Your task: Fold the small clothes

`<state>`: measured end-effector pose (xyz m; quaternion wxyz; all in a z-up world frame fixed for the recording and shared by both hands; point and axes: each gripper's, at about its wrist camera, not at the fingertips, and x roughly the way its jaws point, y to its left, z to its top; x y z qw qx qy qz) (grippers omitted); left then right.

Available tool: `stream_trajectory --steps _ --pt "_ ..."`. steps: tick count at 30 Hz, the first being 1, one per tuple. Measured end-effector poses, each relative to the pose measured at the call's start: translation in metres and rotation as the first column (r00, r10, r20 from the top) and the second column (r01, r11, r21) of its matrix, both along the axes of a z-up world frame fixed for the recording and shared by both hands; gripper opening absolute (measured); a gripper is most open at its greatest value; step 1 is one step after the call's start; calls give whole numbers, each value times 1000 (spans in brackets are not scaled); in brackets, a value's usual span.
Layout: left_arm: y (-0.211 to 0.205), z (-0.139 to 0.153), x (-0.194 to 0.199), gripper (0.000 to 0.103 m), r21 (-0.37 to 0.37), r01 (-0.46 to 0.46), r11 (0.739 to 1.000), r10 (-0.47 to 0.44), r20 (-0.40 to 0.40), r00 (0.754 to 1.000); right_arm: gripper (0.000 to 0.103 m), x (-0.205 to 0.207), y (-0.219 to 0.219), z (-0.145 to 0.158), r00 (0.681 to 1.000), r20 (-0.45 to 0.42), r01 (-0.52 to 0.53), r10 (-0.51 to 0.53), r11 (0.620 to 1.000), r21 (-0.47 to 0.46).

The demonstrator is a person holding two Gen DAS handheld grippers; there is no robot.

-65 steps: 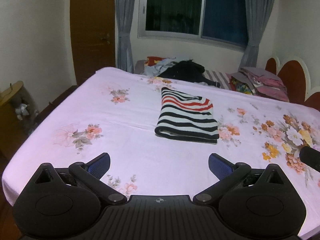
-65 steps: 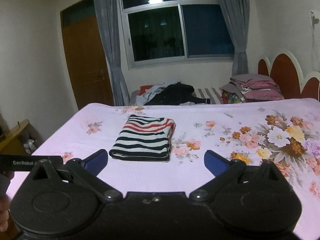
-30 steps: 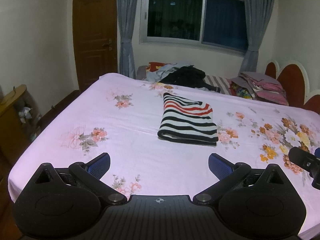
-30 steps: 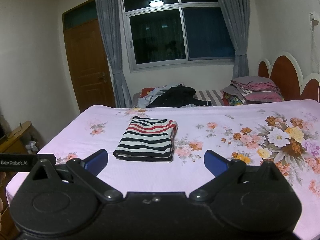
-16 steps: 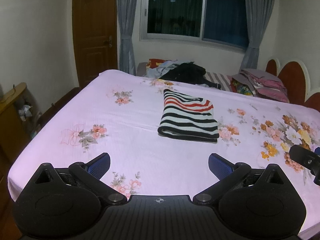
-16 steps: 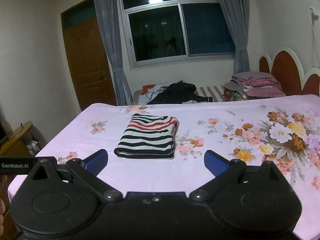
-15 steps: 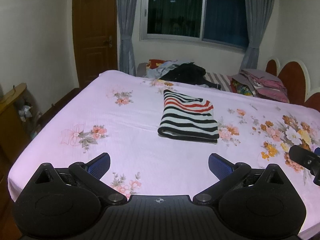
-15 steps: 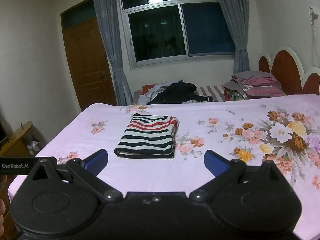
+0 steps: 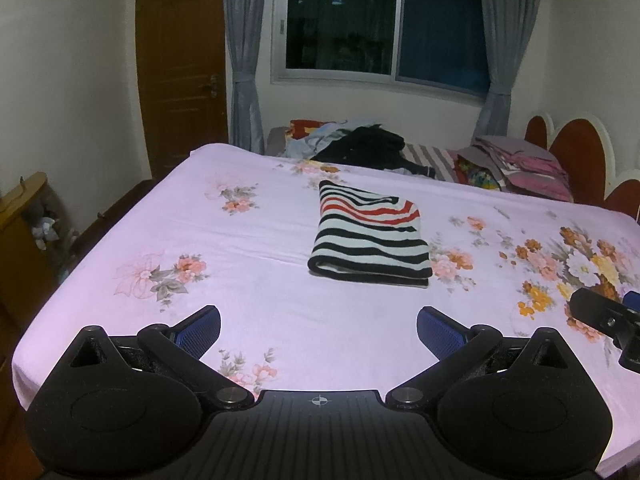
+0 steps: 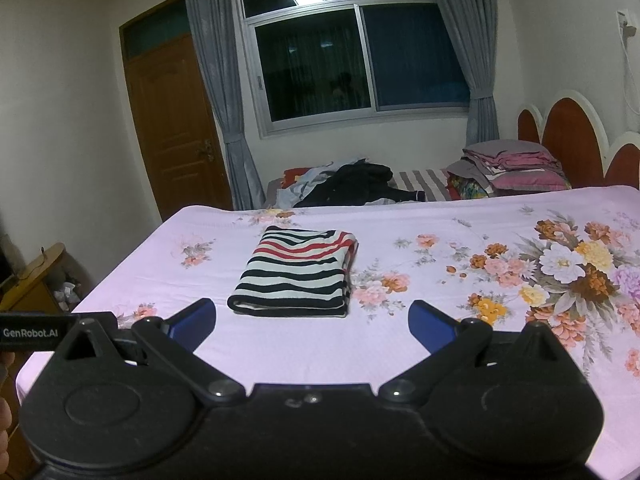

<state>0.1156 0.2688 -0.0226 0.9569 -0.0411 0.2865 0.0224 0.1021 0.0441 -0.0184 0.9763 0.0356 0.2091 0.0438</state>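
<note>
On the bed (image 9: pixel 248 280), a folded striped garment (image 9: pixel 370 240) lies near the middle of the pink floral sheet, well ahead of both my hand-held grippers.

It looks soft, light and floppy, so I judge it best taken by its near folded edge or a corner, where the layers pinch together. It is a neat rectangle: black and white stripes, with red ones toward the far end. My left hand-held gripper (image 9: pixel 318 326) and right hand-held gripper (image 10: pixel 312 322) are both spread wide, holding nothing.
</note>
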Motion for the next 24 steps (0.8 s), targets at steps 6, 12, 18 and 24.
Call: stream_trajectory --steps 6,12,18,24 --pt "-1 0 5 103 -4 4 1000 -5 -6 1000 103 2 1 0 1000 -4 -2 2 1000 -2" --pt "-2 -1 5 103 -2 6 1000 -6 -10 1000 103 5 1 0 1000 -5 -3 3 1000 -3" --pt "-6 -1 13 103 13 39 999 -39 -3 999 103 12 2 -1 1000 -16 -3 3 1000 2" --pt "-9 -5 33 103 28 45 999 -46 17 999 103 22 -3 -9 999 -39 9 -9 1000 3"
